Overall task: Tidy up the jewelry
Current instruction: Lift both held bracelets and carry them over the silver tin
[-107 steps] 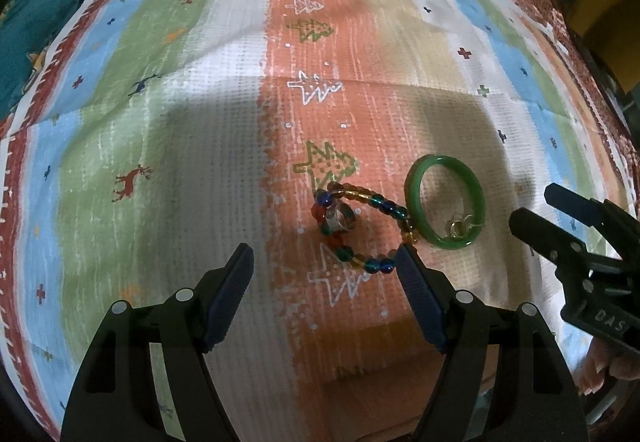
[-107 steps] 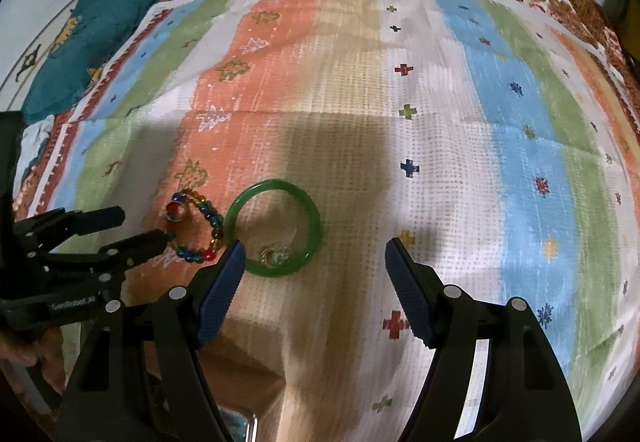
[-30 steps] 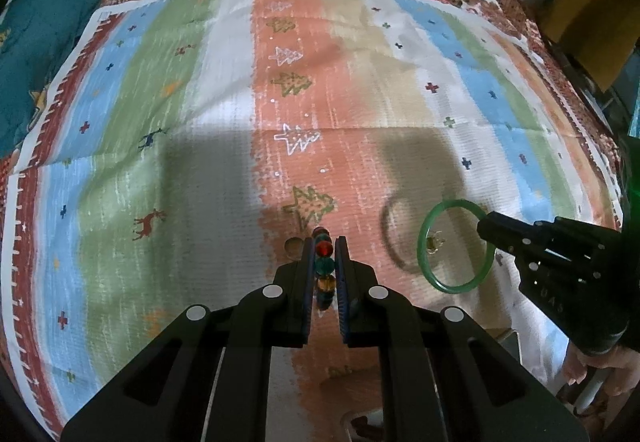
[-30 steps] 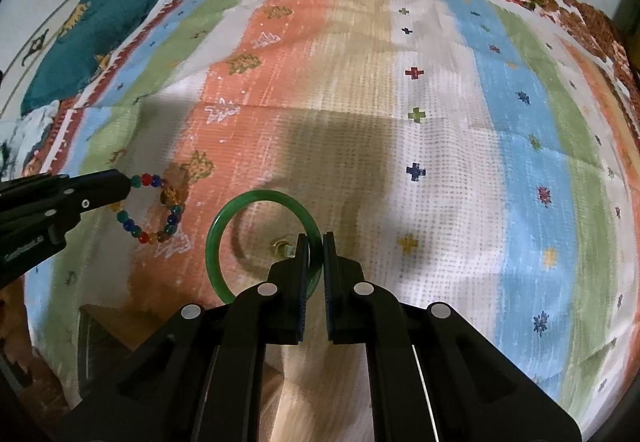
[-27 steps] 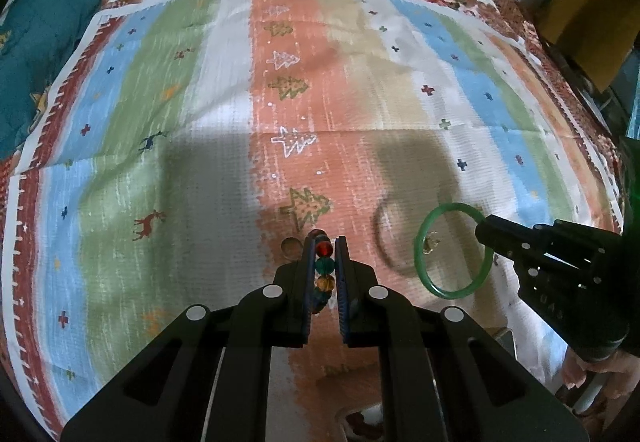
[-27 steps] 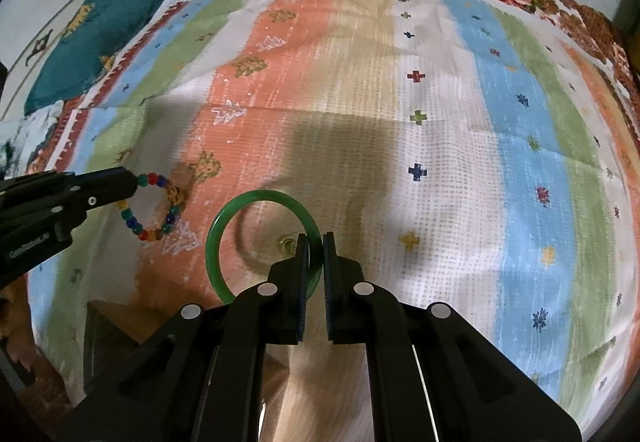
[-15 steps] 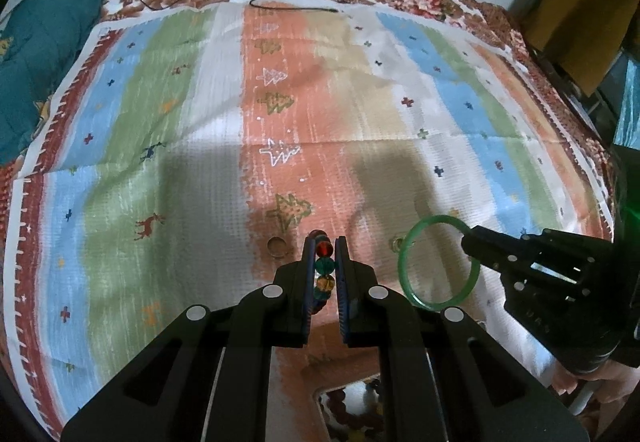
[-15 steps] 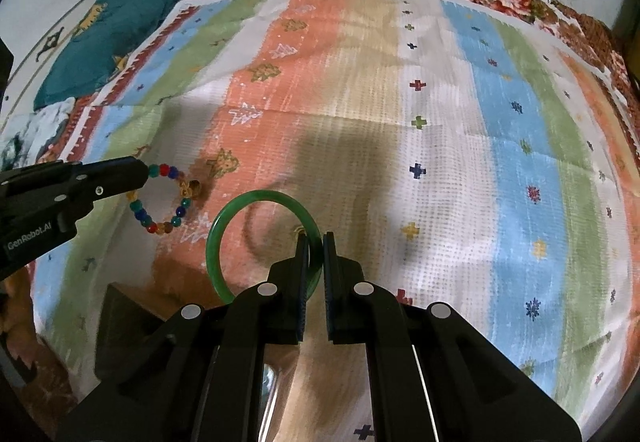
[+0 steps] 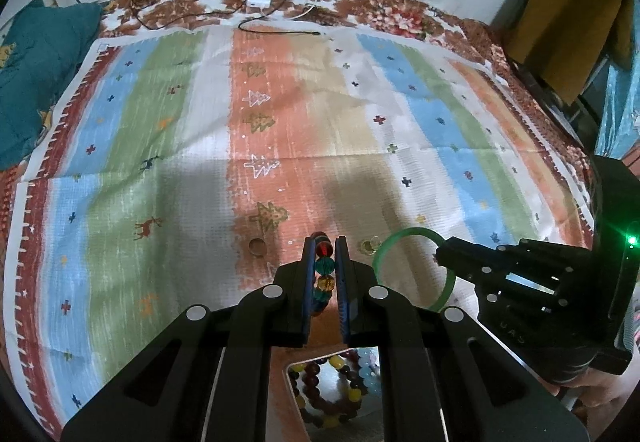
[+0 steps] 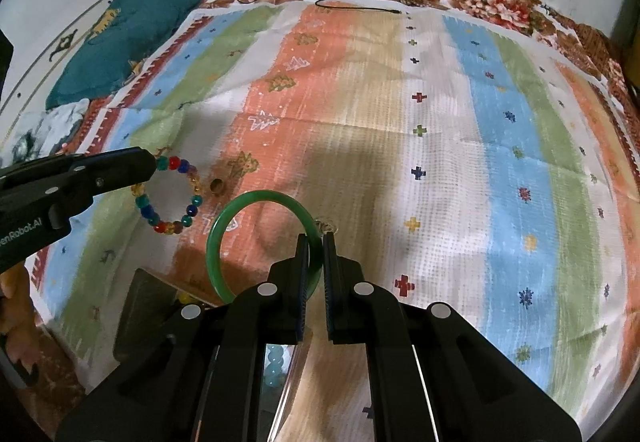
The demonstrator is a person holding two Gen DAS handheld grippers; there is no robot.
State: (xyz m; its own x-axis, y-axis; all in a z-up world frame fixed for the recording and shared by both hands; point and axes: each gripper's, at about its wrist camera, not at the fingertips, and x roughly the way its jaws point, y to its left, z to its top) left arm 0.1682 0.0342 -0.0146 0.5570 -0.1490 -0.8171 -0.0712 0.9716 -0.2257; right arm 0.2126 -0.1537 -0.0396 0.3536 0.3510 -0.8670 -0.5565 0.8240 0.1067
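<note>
Green bangle (image 10: 256, 230) sits pinched in my right gripper (image 10: 315, 242) at lower centre of its view, above the striped cloth (image 10: 440, 161). My left gripper (image 9: 325, 246) clamps the beaded bracelet (image 9: 323, 270) at lower centre, two small rings (image 9: 256, 246) lying beyond.

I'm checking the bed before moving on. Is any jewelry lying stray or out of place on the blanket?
Yes. A small gold ring lies loose on the orange stripe of the blanket, and a pale, glinting piece, too small to identify, lies right of it. The beaded bracelet and green bangle are gripped, lifted off the cloth.
</note>
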